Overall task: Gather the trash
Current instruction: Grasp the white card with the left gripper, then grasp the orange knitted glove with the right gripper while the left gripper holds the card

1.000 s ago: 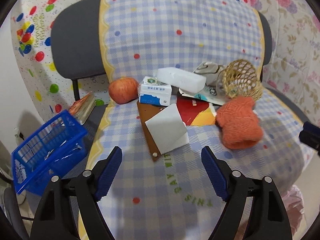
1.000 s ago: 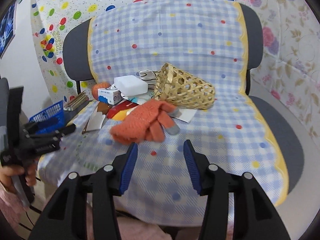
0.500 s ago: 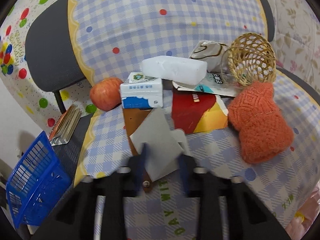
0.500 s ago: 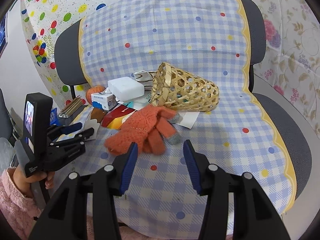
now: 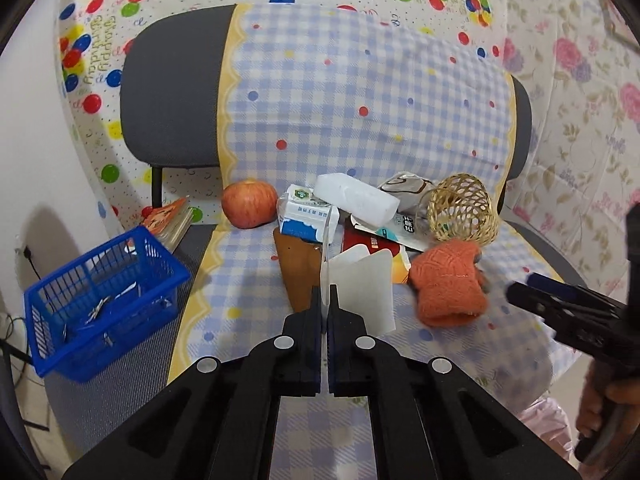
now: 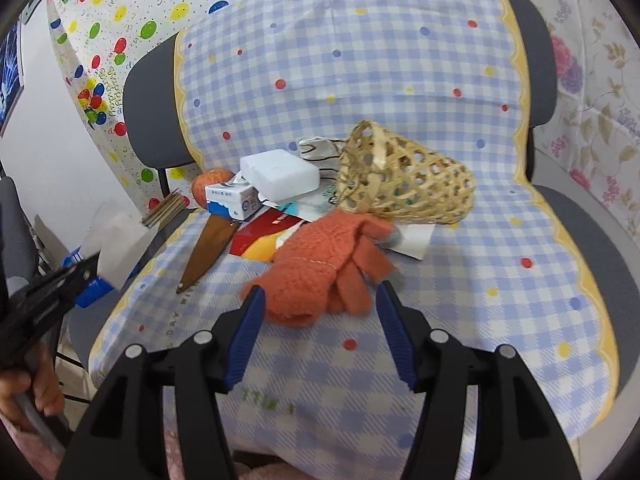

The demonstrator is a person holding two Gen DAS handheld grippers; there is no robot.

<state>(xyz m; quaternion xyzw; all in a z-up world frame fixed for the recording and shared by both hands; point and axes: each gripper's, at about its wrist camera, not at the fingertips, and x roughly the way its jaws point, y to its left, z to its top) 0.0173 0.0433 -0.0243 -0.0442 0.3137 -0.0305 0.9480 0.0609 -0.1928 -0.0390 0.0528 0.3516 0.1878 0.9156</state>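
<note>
Left tongs [image 5: 325, 308] have just clenched on the white paper scrap [image 5: 362, 280], lifted clear, basket [image 5: 100, 300] at nine o'clock likely next; right tongs [image 6: 320, 312] widening, empty, around the orange glove [image 6: 320, 264].

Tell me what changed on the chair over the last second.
The left tongs closed on the white paper and lifted it off the brown leather piece. The right tongs have just opened wider, nearing the orange glove. Apple, carton, wicker basket stayed put.
</note>
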